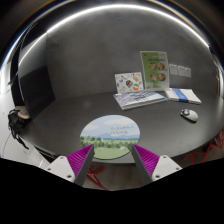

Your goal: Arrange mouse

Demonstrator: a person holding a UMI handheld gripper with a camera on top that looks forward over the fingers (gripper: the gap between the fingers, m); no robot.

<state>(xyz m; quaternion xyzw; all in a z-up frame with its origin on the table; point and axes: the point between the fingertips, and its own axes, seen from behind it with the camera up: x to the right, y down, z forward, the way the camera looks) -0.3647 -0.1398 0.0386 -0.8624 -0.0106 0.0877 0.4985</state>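
Observation:
A small grey-white mouse (189,114) lies on the dark table (60,120), far ahead and to the right of my fingers. A round mouse mat (110,134) with a green landscape print lies just ahead of the fingers, its near edge between them. My gripper (112,160) is open and empty, its two purple pads spread wide above the table, with nothing held between them.
Printed leaflets and a stack of papers (140,96) lie at the back, with an upright card (154,68) and a blue-edged booklet (185,95) beside them. A dark monitor (38,85) and black cables (18,125) stand at the left. A grey wall is behind.

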